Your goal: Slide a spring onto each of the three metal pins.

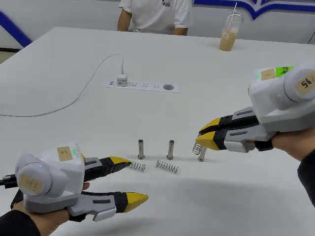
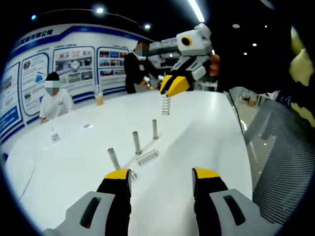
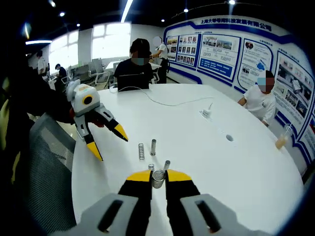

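Jaws of right gripper (image 1: 200, 137) tight on upright spring (image 1: 197, 148) beside rightmost pin (image 1: 202, 155)

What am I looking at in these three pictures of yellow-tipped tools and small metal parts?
No robot: a person holds a tool in each hand, each ending in a two-jaw claw. One picture comes from a headset camera looking down at the table; the two round ones come from cameras riding on the tools. On the table stand three metal pins, all bare, with two springs lying before them. The left claw is open and empty. The right claw is shut on a third spring, held close to the end pin. Farther back: a power strip and a drink cup.
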Demonstrator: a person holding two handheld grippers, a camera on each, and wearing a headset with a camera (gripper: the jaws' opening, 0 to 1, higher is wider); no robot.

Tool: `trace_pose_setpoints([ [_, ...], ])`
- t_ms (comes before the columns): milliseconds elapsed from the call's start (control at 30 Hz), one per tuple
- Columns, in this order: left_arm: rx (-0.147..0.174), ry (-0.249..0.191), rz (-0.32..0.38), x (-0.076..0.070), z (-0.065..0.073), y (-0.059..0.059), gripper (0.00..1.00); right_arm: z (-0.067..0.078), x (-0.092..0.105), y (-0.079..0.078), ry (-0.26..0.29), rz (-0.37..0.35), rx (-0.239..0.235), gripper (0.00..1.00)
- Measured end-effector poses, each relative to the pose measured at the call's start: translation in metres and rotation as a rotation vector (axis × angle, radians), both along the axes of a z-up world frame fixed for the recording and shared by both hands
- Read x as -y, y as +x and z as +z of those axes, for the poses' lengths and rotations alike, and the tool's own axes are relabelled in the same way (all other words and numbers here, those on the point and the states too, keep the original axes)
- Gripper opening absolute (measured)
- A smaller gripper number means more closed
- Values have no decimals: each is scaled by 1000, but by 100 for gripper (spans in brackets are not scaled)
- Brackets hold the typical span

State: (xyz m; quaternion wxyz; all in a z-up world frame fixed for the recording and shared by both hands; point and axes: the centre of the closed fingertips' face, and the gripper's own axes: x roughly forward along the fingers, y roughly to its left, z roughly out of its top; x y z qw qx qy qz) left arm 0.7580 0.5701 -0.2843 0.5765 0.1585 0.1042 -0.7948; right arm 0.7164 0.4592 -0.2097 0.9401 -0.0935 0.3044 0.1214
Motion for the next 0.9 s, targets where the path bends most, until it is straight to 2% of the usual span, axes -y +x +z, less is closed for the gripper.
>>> trace_pose_setpoints([
  [300,-7,-4,38,-5,1,9,53,1,24,7,-15,-51,6,11],
  [600,-11,-5,51,-7,1,12,53,-12,44,9,-39,-91,-32,11],
  [900,-15,-3,58,-8,0,13,54,-26,51,11,-44,-102,-63,11],
])
